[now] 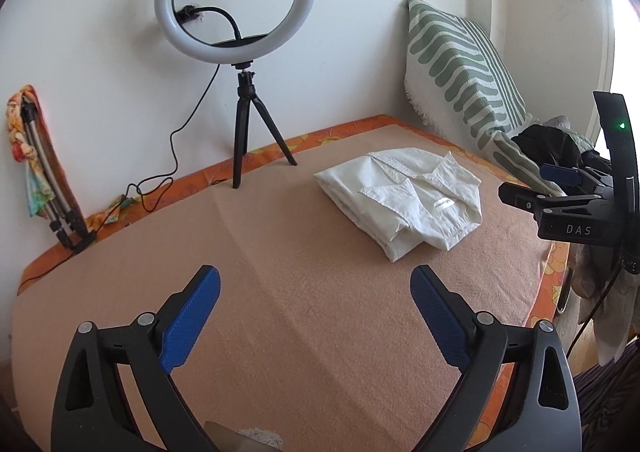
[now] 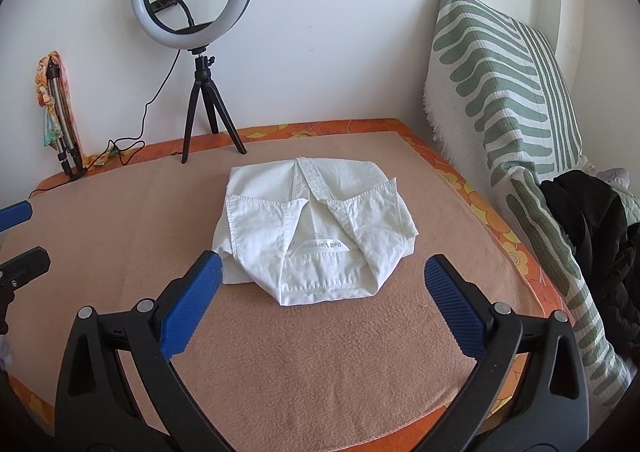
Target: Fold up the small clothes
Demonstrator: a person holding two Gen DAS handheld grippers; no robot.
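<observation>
A folded white cotton shirt (image 2: 316, 228) lies mid-bed on a peach blanket (image 2: 320, 352); left tongs (image 1: 316, 316) and right tongs (image 2: 322, 306) gape wide, empty.

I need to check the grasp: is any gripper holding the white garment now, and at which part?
Nothing is held. The left gripper and right gripper are open and empty; the folded white garment lies free on the blanket.

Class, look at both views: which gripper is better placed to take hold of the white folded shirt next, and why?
Probably the right gripper: the shirt lies straight ahead by its open fingers. The left gripper faces bare blanket.
</observation>
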